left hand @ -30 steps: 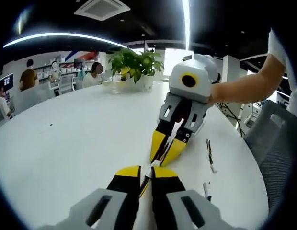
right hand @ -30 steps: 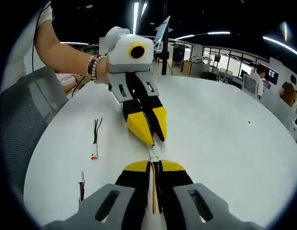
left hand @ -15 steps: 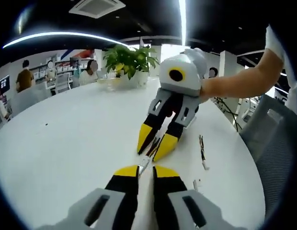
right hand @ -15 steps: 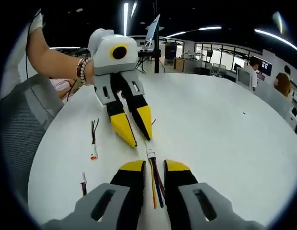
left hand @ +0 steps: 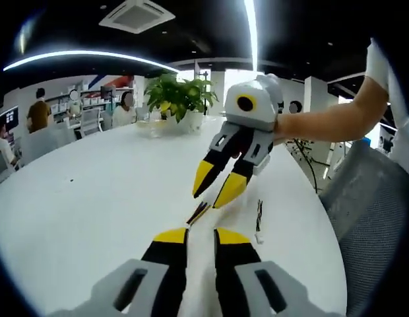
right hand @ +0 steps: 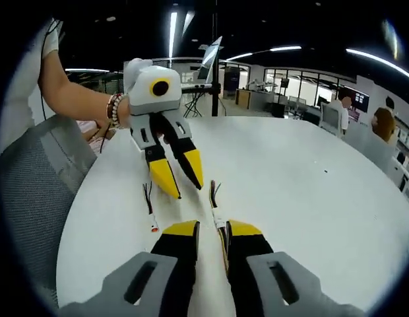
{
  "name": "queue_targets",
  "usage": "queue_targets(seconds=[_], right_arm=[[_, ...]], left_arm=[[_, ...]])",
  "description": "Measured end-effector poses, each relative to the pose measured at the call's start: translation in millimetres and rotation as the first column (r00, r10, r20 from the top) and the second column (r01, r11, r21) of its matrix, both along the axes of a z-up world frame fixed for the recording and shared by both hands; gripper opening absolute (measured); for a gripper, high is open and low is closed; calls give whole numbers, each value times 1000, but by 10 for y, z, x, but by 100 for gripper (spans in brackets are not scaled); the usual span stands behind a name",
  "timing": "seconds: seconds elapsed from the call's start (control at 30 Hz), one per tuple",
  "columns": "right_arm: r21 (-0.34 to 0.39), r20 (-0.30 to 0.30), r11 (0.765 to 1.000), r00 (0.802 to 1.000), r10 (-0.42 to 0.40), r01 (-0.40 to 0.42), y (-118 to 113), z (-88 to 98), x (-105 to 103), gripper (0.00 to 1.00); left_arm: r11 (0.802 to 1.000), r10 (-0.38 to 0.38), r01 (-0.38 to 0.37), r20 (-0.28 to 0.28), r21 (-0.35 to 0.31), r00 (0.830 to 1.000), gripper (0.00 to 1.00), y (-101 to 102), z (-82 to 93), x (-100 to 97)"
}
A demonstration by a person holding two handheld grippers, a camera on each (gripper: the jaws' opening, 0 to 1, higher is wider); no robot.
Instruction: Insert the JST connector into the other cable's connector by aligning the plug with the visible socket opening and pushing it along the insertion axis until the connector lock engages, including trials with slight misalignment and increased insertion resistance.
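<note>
The joined cable lies loose on the white table. Its white connectors sit near my right gripper's tips, and its coloured wires run on between the parted jaws. In the left gripper view the same cable lies just past my left gripper, whose jaws stand apart with nothing between them. The right gripper hangs open above the table beyond it, held by a hand. In the right gripper view, the left gripper also hovers open, above and left of the cable.
A spare cable with a white plug lies near the table's edge, also the spare cable. A potted plant stands at the table's far side. A grey mesh chair sits beside the table edge. People sit at desks far behind.
Both grippers have let go of the cable, opened wider and drawn back and up from each other. The mated connectors now rest on the table.
</note>
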State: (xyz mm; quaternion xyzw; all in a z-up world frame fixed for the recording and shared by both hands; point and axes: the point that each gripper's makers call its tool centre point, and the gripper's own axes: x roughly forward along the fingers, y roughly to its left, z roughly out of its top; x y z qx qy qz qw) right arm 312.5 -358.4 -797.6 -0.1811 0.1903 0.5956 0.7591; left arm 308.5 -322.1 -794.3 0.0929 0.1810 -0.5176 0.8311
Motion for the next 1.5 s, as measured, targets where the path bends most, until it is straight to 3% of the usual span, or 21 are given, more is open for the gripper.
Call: queue_targets(seconds=[0.4, 0.6, 0.83, 0.9, 1.1, 1.33, 1.5], right_arm=[[-17, 7, 1000, 1000, 10, -10, 16, 77, -323, 14], [-11, -18, 1000, 1000, 10, -10, -4, 72, -493, 17], [-22, -62, 1000, 998, -8, 7, -48, -67, -589, 21], [-34, -74, 999, 997, -17, 14, -63, -121, -605, 23], [-92, -110, 996, 994, 4, -14, -144, -349, -717, 26], [-88, -85, 996, 996, 9, -17, -159, -416, -694, 15], [-86, -89, 995, 995, 44, -51, -139, -472, -754, 14]], left_arm=[[1000, 1, -1, 15, -3, 1000, 11, -45, 156, -238], [1000, -16, 16, 14, 3, 1000, 13, -53, 192, -385], [1000, -18, 18, -12, -1, 1000, 20, -95, 45, -467], [999, -30, 30, -46, -12, 998, 18, -133, -30, -520], [998, -44, 47, -60, 47, 997, 24, -163, -258, -557], [998, -15, 19, -57, 61, 998, 20, -94, -339, -494], [999, -22, 25, -64, 42, 998, 15, -109, -372, -519]])
